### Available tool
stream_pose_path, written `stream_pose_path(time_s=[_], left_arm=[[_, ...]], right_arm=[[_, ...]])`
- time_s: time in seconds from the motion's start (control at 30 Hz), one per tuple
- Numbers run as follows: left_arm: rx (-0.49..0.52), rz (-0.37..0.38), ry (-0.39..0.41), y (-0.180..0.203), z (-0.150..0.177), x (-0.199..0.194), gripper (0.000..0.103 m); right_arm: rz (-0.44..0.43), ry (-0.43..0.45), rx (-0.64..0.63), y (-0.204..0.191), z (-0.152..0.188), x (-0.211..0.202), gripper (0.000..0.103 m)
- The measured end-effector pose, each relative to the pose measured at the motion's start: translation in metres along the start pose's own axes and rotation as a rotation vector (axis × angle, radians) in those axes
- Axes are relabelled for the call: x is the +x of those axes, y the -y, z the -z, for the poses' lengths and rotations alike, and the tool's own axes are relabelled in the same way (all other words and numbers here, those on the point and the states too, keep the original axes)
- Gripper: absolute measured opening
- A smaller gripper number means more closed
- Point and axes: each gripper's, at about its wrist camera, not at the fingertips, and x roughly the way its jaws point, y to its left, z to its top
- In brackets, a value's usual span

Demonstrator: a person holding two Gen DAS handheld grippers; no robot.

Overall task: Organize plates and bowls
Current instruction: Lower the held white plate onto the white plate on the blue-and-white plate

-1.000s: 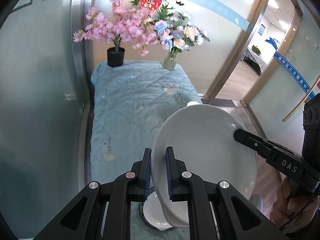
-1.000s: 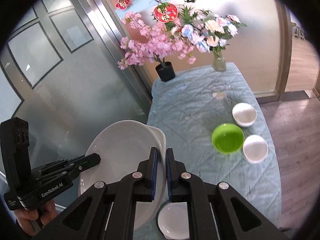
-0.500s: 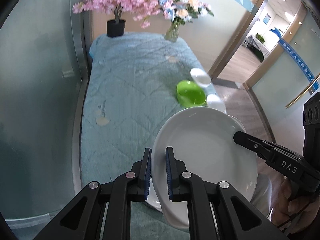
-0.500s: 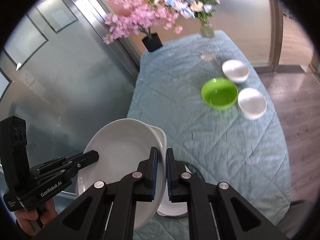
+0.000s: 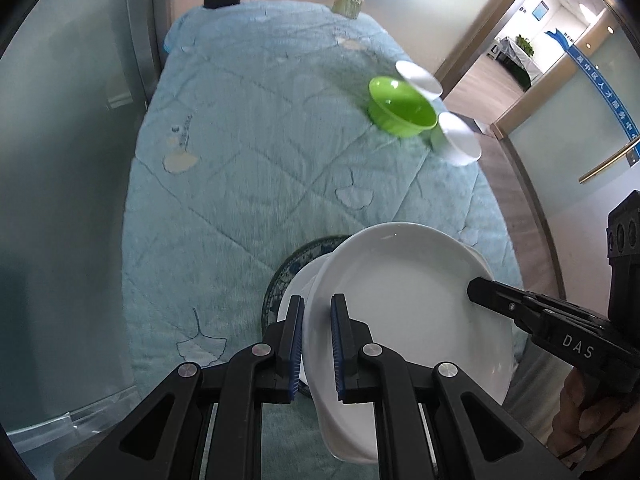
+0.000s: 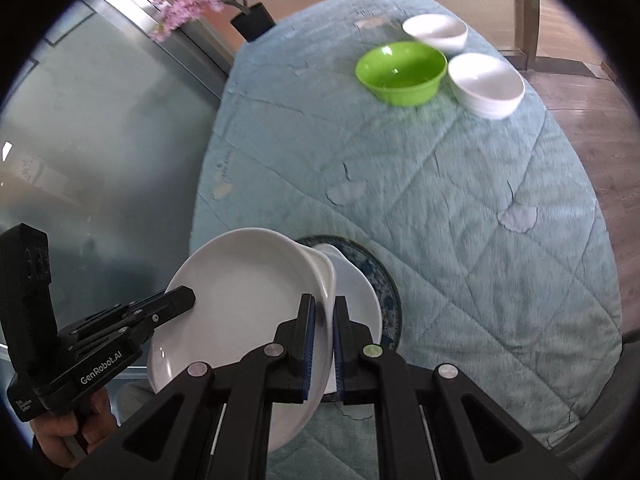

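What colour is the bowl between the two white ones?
Bright green bowl, clearest in the right wrist view.

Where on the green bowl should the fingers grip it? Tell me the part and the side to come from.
Grip the green bowl by its rim, one finger inside and one outside the wall, coming from above at its near-left side. It stands upright and open, and the white bowls crowd its right and far sides, while the quilt to its left is bare.

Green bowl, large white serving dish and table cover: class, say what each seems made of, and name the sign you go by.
Green bowl: probably plastic, from its saturated colour and soft sheen.
Large white serving dish: likely glazed ceramic, glossy with sharp highlights.
Table cover: quilted fabric, matte, with stitched lines and puckers.
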Motion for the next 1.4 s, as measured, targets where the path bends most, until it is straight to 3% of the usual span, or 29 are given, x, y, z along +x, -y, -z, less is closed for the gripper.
stream_pose_path(time_s=[0.27,0.67,1.1,1.4], left_arm=[[0.022,-0.009,-0.060,-0.010,0.004,0.046,0.009],[0.031,-0.032,-0.081,-0.014,0.004,0.075,0.009],[0.029,-0.064,-0.092,-0.017,0.006,0.088,0.012],[0.023,-0.054,-0.075,-0.019,0.007,0.077,0.012]], right_arm=[[0.051,-0.060,0.025,0.012,0.017,0.039,0.010],[0.100,-0.077,0.039,0.020,0.020,0.070,0.013],[0.145,-0.118,-0.013,0.014,0.022,0.087,0.016],[0.146,-0.054,-0.093,-0.003,0.018,0.074,0.018]])
